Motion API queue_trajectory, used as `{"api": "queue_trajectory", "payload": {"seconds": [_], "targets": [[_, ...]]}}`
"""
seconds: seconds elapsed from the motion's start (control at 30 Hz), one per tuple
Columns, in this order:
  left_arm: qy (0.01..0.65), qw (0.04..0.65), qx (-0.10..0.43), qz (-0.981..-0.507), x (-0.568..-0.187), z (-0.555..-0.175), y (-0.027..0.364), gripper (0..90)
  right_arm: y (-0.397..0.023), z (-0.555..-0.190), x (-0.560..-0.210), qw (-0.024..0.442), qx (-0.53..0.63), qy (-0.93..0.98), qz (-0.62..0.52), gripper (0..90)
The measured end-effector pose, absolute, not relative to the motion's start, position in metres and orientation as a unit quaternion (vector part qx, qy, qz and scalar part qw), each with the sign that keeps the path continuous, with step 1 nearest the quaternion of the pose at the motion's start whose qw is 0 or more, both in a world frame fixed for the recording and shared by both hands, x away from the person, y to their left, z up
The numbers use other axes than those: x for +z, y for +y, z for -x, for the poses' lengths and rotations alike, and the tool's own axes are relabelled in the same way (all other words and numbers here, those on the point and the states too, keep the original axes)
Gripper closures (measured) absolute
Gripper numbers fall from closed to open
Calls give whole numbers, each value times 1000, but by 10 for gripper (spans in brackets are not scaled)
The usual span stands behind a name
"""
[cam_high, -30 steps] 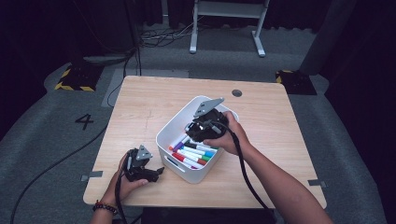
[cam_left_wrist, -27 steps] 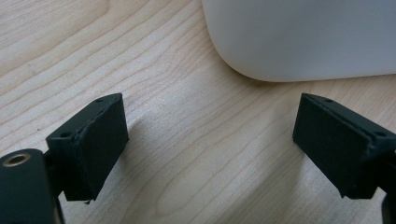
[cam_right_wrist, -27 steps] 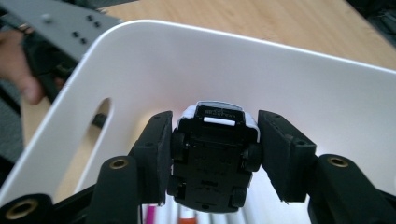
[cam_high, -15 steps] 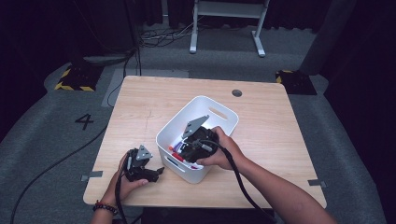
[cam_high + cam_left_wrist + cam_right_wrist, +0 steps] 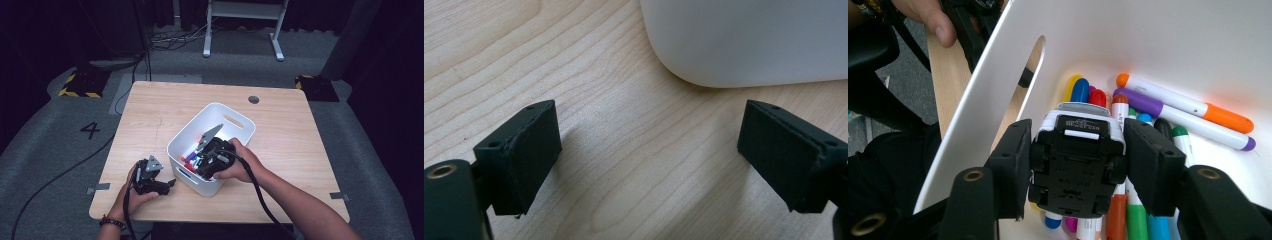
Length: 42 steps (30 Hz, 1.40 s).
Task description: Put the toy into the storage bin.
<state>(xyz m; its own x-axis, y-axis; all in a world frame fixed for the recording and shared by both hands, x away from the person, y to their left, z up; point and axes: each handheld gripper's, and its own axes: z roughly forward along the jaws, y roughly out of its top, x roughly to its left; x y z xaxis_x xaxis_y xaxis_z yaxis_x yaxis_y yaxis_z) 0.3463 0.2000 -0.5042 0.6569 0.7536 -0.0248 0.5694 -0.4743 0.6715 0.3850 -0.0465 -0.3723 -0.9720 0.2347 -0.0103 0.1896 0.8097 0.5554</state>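
The right gripper pinches a small toy car between its two pads, the car's black underside turned toward the gripper's camera, and it holds the car inside the white bin, low over the heap of markers that lies just ahead of and beneath the jaws. The step in hand looks like setting the car down into the bin among the markers. The next move probably calls for a little more lowering until the car rests on the markers, then spreading the jaws wide enough to clear its wheels and lifting straight back out without catching the bin's wall, which stands close on the jaws' left side with its handle slot. The left gripper sits spread wide with nothing between its pads, resting low over the table, a rounded corner of the bin just ahead of it. From the high view the right gripper is a dark mass in the person's hand over the near corner of the bin, so the car cannot be made out there; the right gripper view makes the grip and the marker colours plain, orange, purple, green, blue and red. The high view in turn places the left gripper beside the bin's near wall.
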Motion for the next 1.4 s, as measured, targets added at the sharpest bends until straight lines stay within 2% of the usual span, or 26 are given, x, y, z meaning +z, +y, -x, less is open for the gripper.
{"api": "queue_trajectory", "payload": {"seconds": [0.57,1.1,1.4], "targets": [[389,332,139,-848,-504,-346,200,104,-59,-381,-360,43,304,942,-133,419],[390,332,139,-847,-504,-346,200,104,-104,-381,-344,104,353,921,-128,372],[390,332,139,-847,-504,-346,200,103,-136,-375,-338,116,371,911,-139,362]]}}
